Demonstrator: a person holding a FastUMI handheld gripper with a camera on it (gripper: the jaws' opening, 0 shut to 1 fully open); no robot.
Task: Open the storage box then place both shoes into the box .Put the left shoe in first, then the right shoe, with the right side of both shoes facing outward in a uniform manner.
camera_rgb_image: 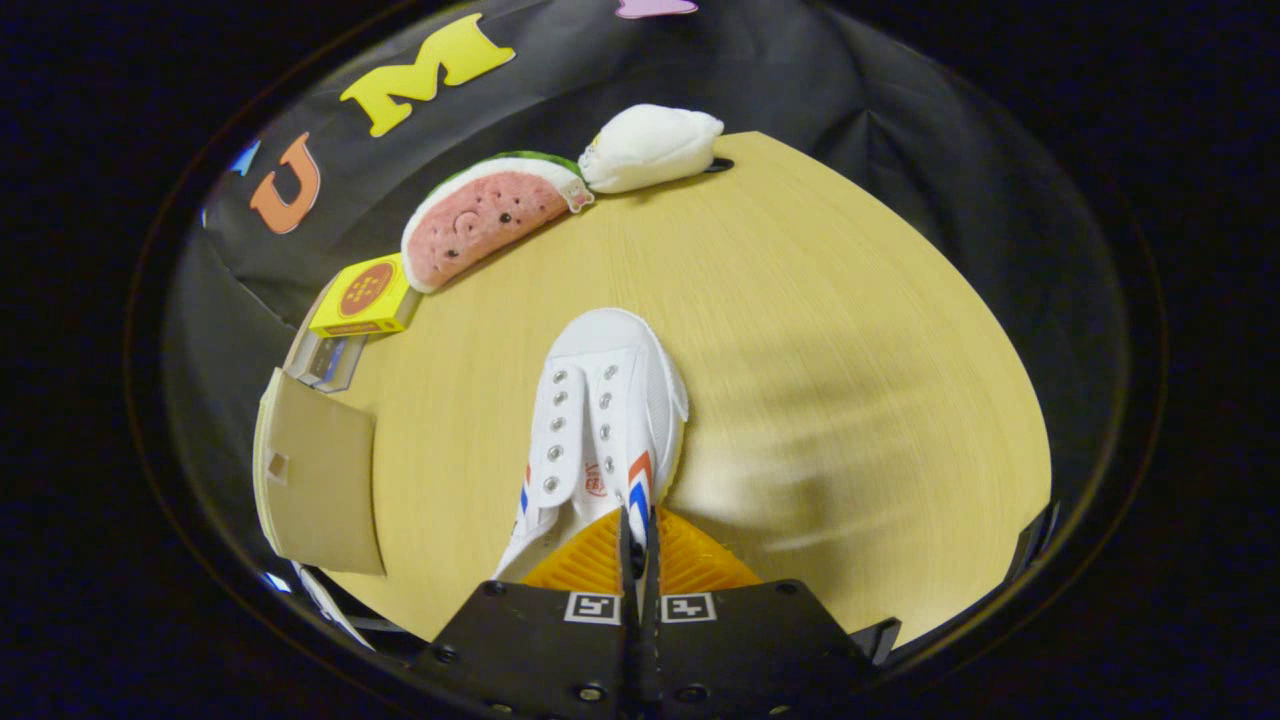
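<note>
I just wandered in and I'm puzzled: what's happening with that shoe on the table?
A person's hand-held gripper has its fingers closed on the side wall of a white shoe, which sits over the wooden table. Off to the side is a brown box flap; beyond the shoe lie a watermelon plush, a white plush and a yellow box.

I am seeing no readable text: the shoe (pixel 600 430) is carrying a small red mark, and the yellow box (pixel 365 297) a round emblem, both illegible.
</note>
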